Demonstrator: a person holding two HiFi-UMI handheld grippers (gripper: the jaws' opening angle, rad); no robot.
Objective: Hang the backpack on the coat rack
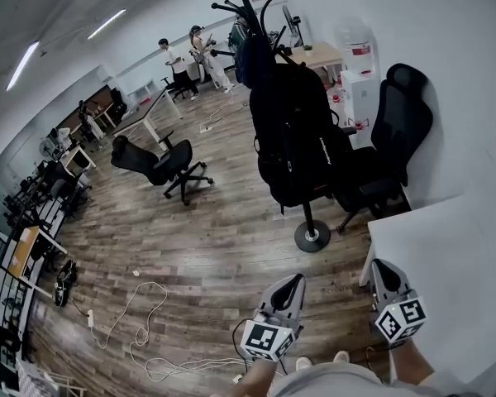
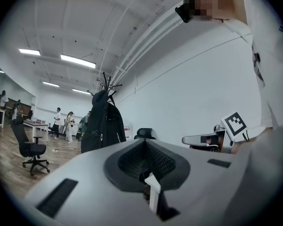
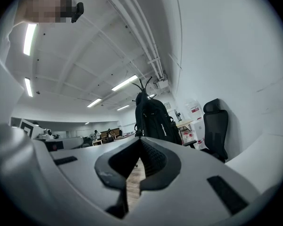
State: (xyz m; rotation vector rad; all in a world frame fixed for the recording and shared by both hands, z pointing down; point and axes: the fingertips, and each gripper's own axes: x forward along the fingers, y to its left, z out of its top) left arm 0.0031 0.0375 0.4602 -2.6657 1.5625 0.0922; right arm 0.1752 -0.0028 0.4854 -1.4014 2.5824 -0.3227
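The black backpack (image 1: 302,139) hangs on the black coat rack (image 1: 312,236), below its hooks; a dark garment sits higher on the pole. It also shows in the left gripper view as the backpack (image 2: 101,126) and in the right gripper view as the backpack (image 3: 153,119), well ahead of both grippers. My left gripper (image 1: 291,281) and right gripper (image 1: 383,265) are low in the head view, side by side, well short of the rack. Both point level toward it. The left gripper (image 2: 144,142) and the right gripper (image 3: 140,141) have their jaws together, with nothing held.
A black office chair (image 1: 161,164) stands on the wood floor at the left and another chair (image 1: 397,135) by the wall at the right. A white table (image 1: 455,263) is at my right. Cables (image 1: 140,325) lie on the floor. People (image 1: 190,56) stand far back.
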